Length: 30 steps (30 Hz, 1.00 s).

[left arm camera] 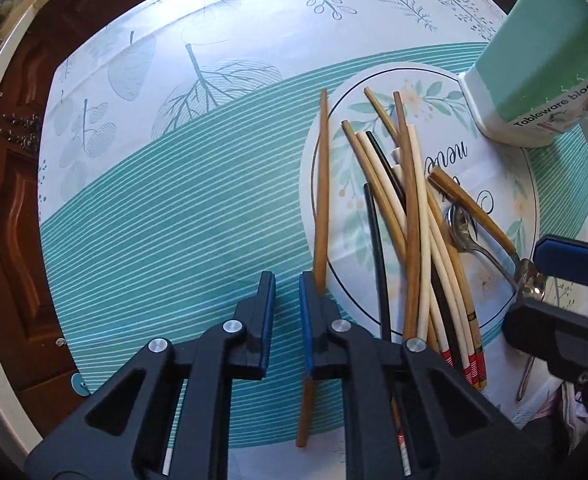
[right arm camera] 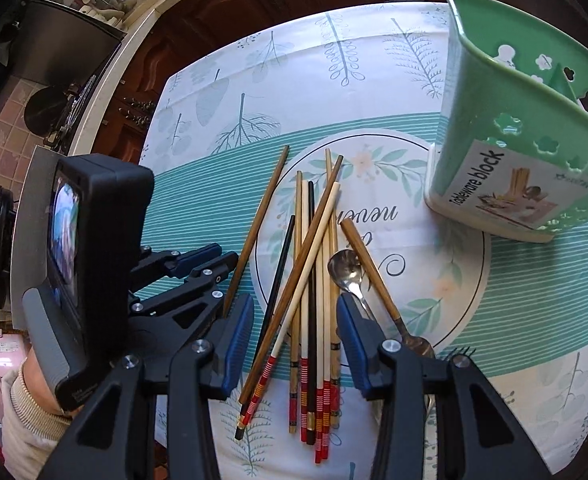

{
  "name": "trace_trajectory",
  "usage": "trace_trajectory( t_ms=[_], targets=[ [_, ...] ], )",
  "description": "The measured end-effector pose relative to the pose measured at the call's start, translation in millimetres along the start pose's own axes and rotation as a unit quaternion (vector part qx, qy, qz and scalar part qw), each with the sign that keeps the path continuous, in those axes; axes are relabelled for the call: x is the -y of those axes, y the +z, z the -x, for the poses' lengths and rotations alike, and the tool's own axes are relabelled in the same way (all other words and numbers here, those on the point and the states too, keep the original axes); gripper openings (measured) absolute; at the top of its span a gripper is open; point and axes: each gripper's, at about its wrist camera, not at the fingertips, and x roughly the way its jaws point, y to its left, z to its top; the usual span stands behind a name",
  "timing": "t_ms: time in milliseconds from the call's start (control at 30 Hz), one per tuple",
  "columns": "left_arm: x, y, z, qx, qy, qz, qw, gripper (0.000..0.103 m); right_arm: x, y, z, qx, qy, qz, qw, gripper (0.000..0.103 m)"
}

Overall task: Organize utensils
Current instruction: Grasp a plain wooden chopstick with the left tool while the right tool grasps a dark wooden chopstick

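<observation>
Two claws are down: your left claw is nearly closed beside a lone brown chopstick, gripping nothing, while your right claw straddles the chopstick pile half open. Beyond, toward the surface's far edge, the green holder waits.

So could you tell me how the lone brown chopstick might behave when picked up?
The brown chopstick looks straight and wooden, so probably stiff and light. It is long, so gripped near one end it may pivot. Its rounded, tapered shaft could roll on the tablecloth.
</observation>
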Motion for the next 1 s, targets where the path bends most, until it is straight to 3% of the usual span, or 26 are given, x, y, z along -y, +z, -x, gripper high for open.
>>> trace_trajectory(
  t_ms=[333, 800, 867, 1000],
  targets=[
    [-15, 12, 9, -0.002, -0.037, 0.008, 0.9993, 0.01, 5, 0, 1, -0.001, 0.005, -0.006, 1.0, 0.043],
    [15, 32, -11, -0.05, -0.067, -0.03, 0.9961, 0.01, 15, 2, 0, -0.005, 0.005, -0.016, 1.0, 0.043],
    [11, 34, -12, -0.054, -0.063, -0.02, 0.9964, 0.005, 15, 2, -1, -0.006, 0.007, -0.017, 1.0, 0.043],
    [-1, 30, -13, -0.051, -0.05, -0.005, 0.9975, 0.004, 11, 3, -5, -0.009, 0.01, -0.016, 1.0, 0.043]
  ],
)
